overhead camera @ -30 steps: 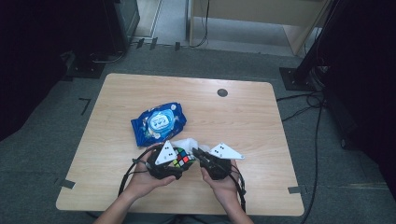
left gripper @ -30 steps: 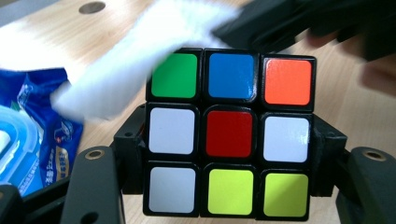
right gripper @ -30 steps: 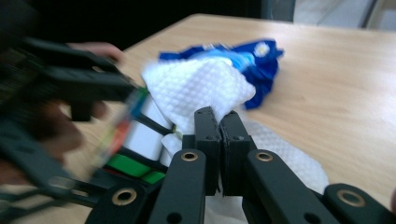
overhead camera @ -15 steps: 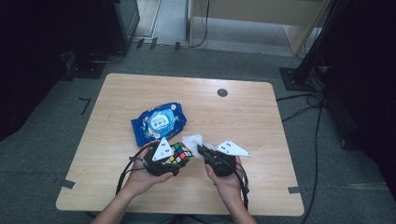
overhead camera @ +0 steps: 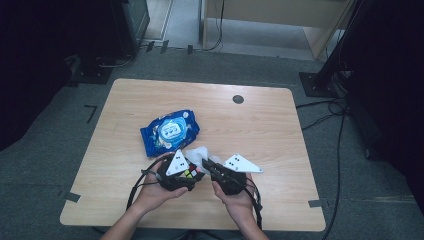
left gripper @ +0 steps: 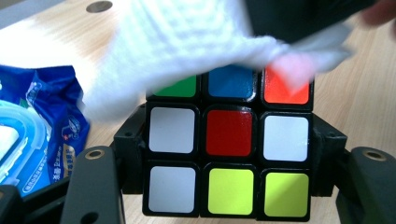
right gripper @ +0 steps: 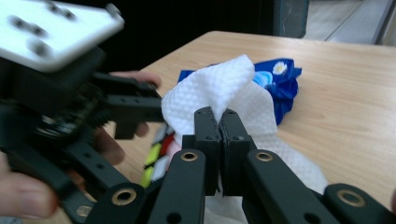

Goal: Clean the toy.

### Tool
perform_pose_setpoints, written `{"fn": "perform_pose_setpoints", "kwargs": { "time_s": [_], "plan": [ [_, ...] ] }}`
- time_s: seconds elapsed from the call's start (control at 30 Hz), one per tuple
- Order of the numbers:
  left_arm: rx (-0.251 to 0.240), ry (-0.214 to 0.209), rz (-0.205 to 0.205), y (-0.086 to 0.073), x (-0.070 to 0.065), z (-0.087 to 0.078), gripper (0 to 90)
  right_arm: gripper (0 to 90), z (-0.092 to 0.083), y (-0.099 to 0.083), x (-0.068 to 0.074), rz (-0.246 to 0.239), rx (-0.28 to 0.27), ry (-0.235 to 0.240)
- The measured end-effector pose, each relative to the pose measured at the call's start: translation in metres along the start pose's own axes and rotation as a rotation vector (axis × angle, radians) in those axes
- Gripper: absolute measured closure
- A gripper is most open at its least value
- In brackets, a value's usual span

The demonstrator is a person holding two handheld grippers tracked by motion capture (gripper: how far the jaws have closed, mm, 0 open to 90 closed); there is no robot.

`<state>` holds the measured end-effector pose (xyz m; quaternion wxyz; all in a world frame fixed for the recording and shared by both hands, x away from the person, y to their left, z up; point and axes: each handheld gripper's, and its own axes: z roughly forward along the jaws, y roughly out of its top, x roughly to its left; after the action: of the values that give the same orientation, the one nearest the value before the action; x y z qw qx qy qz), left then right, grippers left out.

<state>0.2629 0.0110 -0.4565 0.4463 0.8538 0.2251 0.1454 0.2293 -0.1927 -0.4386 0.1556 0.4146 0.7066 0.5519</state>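
The stiff cube [left gripper: 228,154] is being clamped by the left tool [overhead camera: 181,175]; the soft, limp wipe [right gripper: 219,98] is being pinched by the right tool [right gripper: 220,122].

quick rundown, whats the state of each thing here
puzzle cube: scrambled, clamped between the left gripper jaws
white wipe: crumpled, pinched in the right gripper, draped over the cube's top row
blue wipes pack: lying flat on the table, lid state unclear
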Motion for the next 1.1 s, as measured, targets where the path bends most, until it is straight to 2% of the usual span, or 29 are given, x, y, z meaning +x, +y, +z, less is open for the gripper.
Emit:
{"fn": "perform_pose_setpoints", "kwargs": {
  "time_s": [0.17, 0.23, 0.3, 0.37, 0.4, 0.43, 0.47, 0.53, 0.67, 0.7, 0.77, 0.83, 0.87, 0.9, 0.93, 0.97, 1.0, 1.03, 1.1],
  "plan": [
    [-0.013, -0.010, 0.000, 0.001, -0.001, -0.002, 33.7, 88.7, 0.003, -0.004, -0.005, -0.006, 0.014, -0.021],
    [-0.016, -0.007, 0.006, 0.003, -0.002, -0.004, 33.7, 88.7, 0.007, -0.009, -0.011, -0.018, 0.038, -0.058],
    [-0.017, -0.008, 0.011, 0.003, -0.003, -0.005, 33.7, 88.7, 0.008, -0.010, -0.013, -0.014, 0.048, -0.065],
    [-0.038, -0.015, 0.002, 0.005, -0.003, -0.007, 33.7, 88.7, 0.013, -0.016, -0.022, -0.009, 0.085, -0.094],
    [-0.049, -0.018, -0.004, 0.006, -0.002, -0.009, 33.7, 88.7, 0.019, -0.023, -0.031, 0.000, 0.125, -0.117],
    [-0.054, -0.016, -0.007, 0.007, -0.002, -0.010, 33.7, 88.7, 0.019, -0.023, -0.031, 0.000, 0.125, -0.117],
    [-0.053, -0.008, -0.003, 0.007, 0.000, -0.011, 33.7, 88.7, 0.022, -0.028, -0.041, 0.011, 0.146, -0.156],
    [-0.052, -0.007, -0.010, 0.006, 0.001, -0.011, 33.7, 88.7, 0.022, -0.029, -0.045, 0.015, 0.150, -0.170],
    [-0.048, 0.003, -0.029, 0.004, 0.006, -0.012, 33.7, 88.4, 0.014, -0.028, -0.063, 0.055, 0.134, -0.237],
    [-0.051, 0.006, -0.035, 0.004, 0.007, -0.012, 33.7, 87.4, 0.010, -0.028, -0.071, 0.064, 0.128, -0.273],
    [-0.052, 0.011, -0.042, 0.004, 0.008, -0.012, 33.7, 81.1, 0.009, -0.029, -0.078, 0.082, 0.129, -0.302],
    [-0.053, 0.022, -0.056, 0.004, 0.011, -0.014, 33.7, 72.6, 0.007, -0.031, -0.086, 0.122, 0.131, -0.321],
    [-0.053, 0.022, -0.056, 0.004, 0.011, -0.014, 33.7, 72.6, 0.007, -0.031, -0.086, 0.122, 0.131, -0.321],
    [-0.056, 0.024, -0.070, 0.004, 0.013, -0.014, 33.7, 68.5, 0.006, -0.032, -0.089, 0.138, 0.126, -0.320],
    [-0.063, 0.027, -0.086, 0.004, 0.015, -0.015, 33.7, 63.7, 0.005, -0.031, -0.091, 0.158, 0.119, -0.304],
    [-0.069, 0.031, -0.111, 0.003, 0.019, -0.017, 33.7, 58.4, 0.004, -0.030, -0.088, 0.169, 0.103, -0.267],
    [-0.069, 0.031, -0.111, 0.003, 0.019, -0.017, 33.7, 58.4, 0.004, -0.030, -0.088, 0.169, 0.103, -0.267],
    [-0.072, 0.032, -0.131, 0.003, 0.022, -0.018, 33.7, 56.9, 0.004, -0.029, -0.085, 0.167, 0.100, -0.244],
    [-0.076, 0.047, -0.151, 0.002, 0.027, -0.019, 33.7, 53.3, 0.008, -0.028, -0.072, 0.164, 0.093, -0.166]
  ]
}}
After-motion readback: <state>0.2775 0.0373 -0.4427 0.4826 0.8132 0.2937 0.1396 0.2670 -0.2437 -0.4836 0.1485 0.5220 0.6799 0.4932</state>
